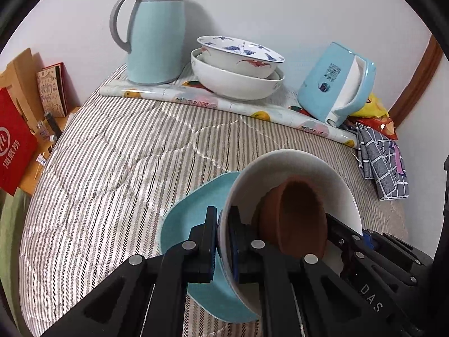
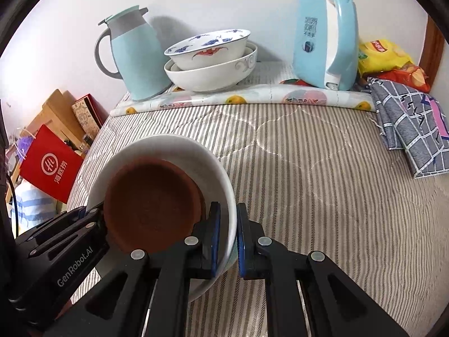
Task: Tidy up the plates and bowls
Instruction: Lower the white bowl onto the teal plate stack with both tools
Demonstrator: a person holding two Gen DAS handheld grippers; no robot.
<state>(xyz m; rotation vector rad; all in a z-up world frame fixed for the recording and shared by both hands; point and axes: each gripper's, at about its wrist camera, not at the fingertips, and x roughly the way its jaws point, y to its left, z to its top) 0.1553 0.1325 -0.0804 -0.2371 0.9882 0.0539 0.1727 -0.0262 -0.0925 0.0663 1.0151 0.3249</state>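
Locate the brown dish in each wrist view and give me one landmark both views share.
Left wrist: the brown dish sits lower right of centre, tilted inside the white bowl.
Right wrist: the brown dish sits lower left of centre, inside the same bowl.
Shared landmark: the light blue jug standing by the back wall.

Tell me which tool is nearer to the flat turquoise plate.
Left. The left tool grips the white bowl's rim directly over the turquoise plate; the right tool grips the opposite rim.
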